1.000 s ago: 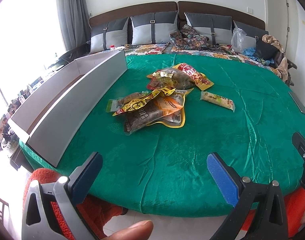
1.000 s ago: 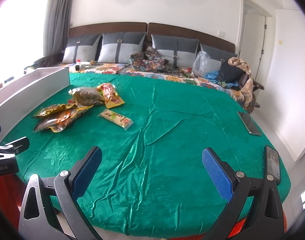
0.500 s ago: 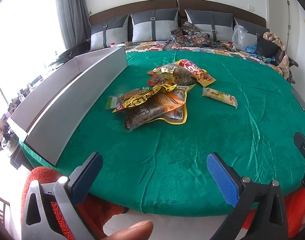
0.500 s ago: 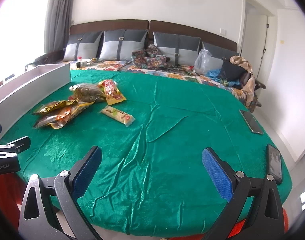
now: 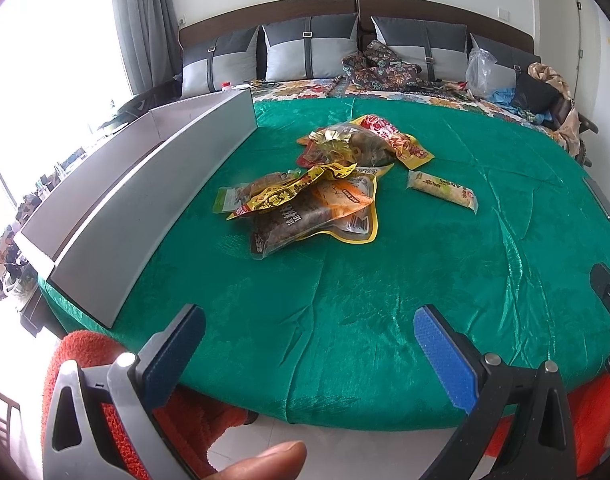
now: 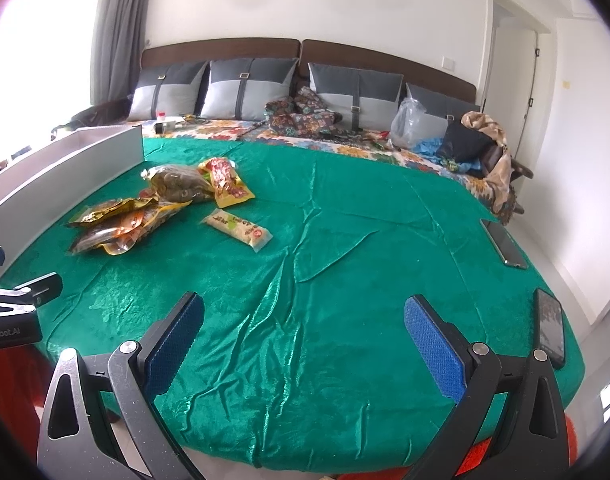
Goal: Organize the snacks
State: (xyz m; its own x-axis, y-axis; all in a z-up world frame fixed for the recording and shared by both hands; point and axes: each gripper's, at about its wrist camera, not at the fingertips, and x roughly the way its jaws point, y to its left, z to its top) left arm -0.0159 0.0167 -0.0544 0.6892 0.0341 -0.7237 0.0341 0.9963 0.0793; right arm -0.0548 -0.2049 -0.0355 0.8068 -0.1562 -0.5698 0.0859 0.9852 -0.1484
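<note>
A heap of snack packets (image 5: 317, 196) (image 6: 145, 208) lies on the green tablecloth (image 5: 385, 280) (image 6: 345, 280), in yellow, brown and red wrappers. One pale long packet (image 5: 441, 190) (image 6: 237, 228) lies apart, to the right of the heap. A long grey box (image 5: 145, 200) (image 6: 57, 188) stands along the table's left side, its inside hidden. My left gripper (image 5: 309, 348) hangs open over the table's near edge, well short of the heap. My right gripper (image 6: 303, 336) is open too, over bare cloth to the right of the snacks. Nothing is between either pair of fingers.
Two phones (image 6: 505, 244) (image 6: 551, 326) lie near the table's right rim. Behind the table is a sofa with grey cushions (image 5: 309, 48), clothes and a plastic bag (image 6: 409, 124). A red fuzzy seat (image 5: 77, 356) sits below the near edge. A fingertip (image 5: 265, 460) shows at the bottom.
Both grippers have edged forward and slightly down toward the table, so the snacks sit a bit lower and closer. Both stay open and nothing on the table has moved.
</note>
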